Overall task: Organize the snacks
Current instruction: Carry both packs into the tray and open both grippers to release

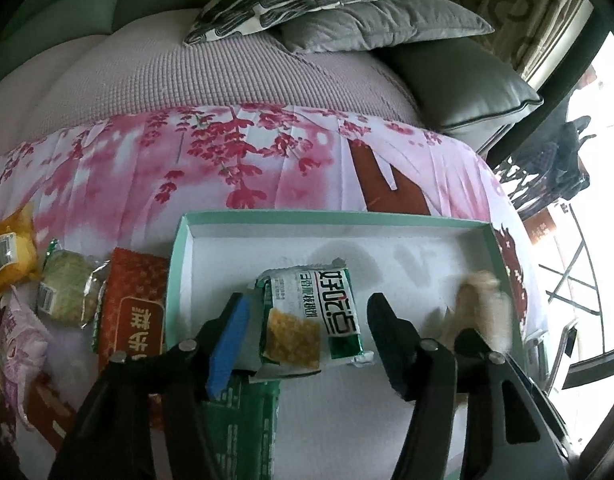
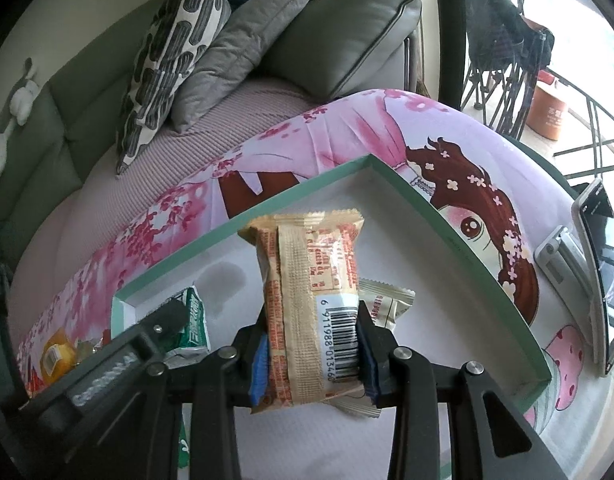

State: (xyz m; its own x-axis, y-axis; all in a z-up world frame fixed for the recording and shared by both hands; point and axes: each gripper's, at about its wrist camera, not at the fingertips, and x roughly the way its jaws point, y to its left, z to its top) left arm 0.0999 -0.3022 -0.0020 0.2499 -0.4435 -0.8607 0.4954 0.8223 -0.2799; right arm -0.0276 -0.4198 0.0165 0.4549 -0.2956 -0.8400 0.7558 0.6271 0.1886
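Your right claw [image 2: 312,350] is pinching the light, crinkly beige snack pack [image 2: 309,304] over the tray [image 2: 447,236]; your left claw [image 1: 307,344] is hanging apart around the green pack [image 1: 311,316]. Grip mid-body, gently.

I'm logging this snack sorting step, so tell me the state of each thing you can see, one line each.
Left gripper: open, green-and-white snack packet between its fingers, untouched.
Green-and-white snack packet: lying flat in the box.
Right gripper: fingers against the tan snack packet's sides.
Tan snack packet: barcode side up, over the box.
White packet: lying in the box, partly under the tan one.
Box: open, lidless.
Phone: propped on a stand.
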